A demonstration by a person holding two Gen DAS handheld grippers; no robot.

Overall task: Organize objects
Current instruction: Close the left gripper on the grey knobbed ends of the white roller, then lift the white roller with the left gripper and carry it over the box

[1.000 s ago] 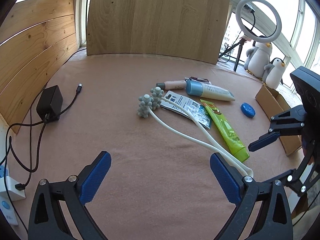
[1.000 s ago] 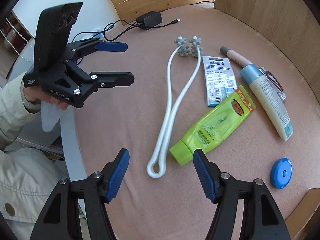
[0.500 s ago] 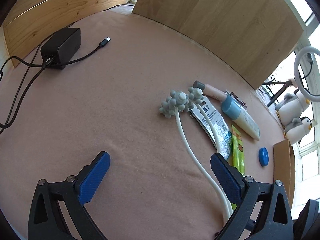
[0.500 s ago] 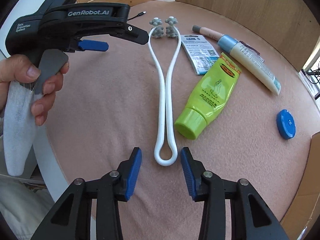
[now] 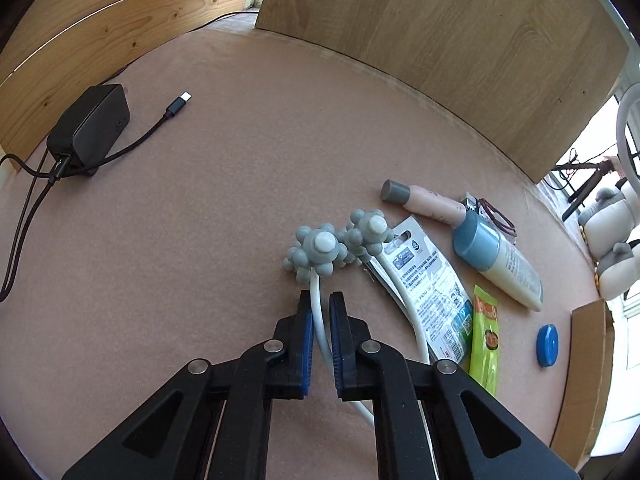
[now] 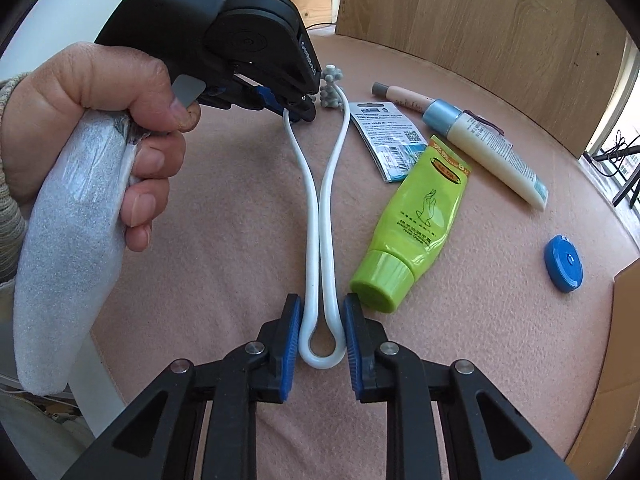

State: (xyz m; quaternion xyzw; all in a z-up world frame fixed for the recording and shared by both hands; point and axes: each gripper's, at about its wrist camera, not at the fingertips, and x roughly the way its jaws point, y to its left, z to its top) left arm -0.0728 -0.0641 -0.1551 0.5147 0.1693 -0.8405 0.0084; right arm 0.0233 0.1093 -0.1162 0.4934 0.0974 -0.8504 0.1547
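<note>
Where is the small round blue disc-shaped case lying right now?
The small round blue disc-shaped case lies alone at the right of both wrist views, on the pinkish-brown felt tabletop, between the lime green tube and the cardboard box.

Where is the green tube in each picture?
Left wrist view: the green tube lies at the lower right, partly hidden behind the left gripper.
Right wrist view: it lies right of centre.
Shared landmark: the blue round disc, right of the tube.

Both tongs closing — left tongs [image 5: 320, 308], right tongs [image 6: 322, 320].
</note>
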